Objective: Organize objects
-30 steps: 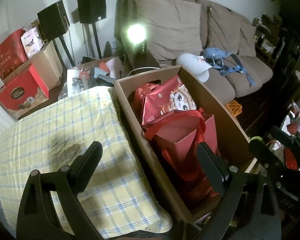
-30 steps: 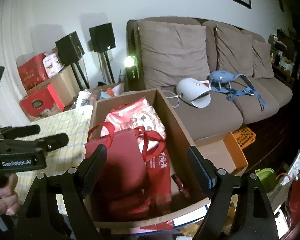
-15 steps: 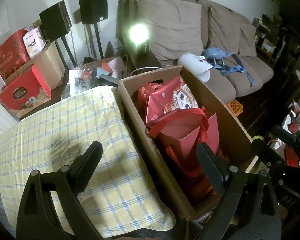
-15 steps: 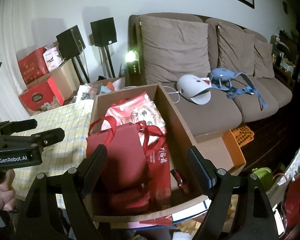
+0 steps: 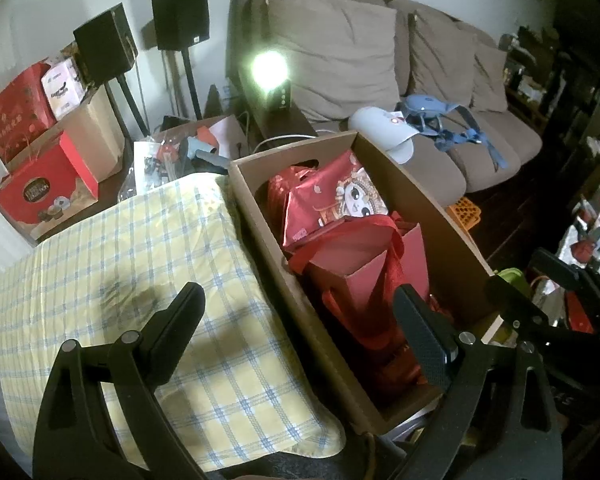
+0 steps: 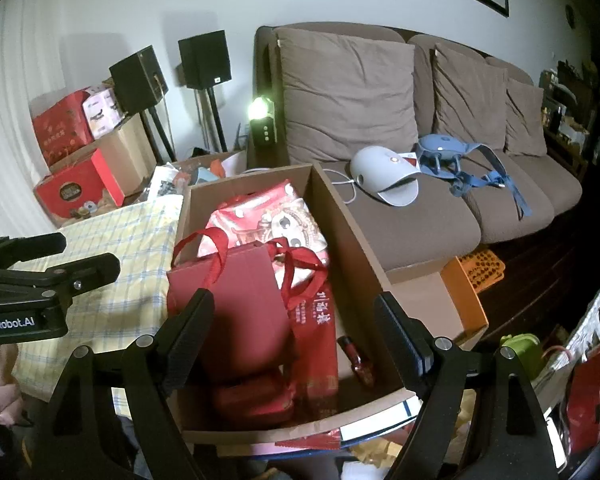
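Both grippers, left gripper [image 5: 296, 316] and right gripper [image 6: 292, 320], hang spread wide, holding nothing, over the cardboard box [image 6: 352, 240] stuffed with red gift bags [image 6: 236, 304]. Yellow checked cloth [image 5: 120, 264] alongside, brown sofa [image 6: 380, 92] behind, dark smudge on the cloth, maybe a stain.

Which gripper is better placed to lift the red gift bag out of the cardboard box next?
Right, probably. The right gripper is open, with the red gift bag between its fingers; the left gripper straddles the cardboard box wall.
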Available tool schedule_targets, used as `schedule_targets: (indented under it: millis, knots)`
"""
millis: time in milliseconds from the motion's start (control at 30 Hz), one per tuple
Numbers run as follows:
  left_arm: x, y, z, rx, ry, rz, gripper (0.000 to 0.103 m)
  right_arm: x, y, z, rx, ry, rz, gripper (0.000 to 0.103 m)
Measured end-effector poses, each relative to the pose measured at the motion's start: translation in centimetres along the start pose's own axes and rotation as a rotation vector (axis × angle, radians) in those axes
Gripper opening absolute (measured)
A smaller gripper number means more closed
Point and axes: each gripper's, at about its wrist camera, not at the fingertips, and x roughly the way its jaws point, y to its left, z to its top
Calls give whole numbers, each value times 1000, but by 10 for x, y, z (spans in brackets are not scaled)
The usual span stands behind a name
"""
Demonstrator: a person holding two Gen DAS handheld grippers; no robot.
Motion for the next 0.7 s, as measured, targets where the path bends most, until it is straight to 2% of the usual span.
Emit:
schedule_targets:
  millis: [700]
  knots:
    - [0, 6, -2, -12, 5, 6, 94, 3, 5, -4, -9, 8, 3, 83]
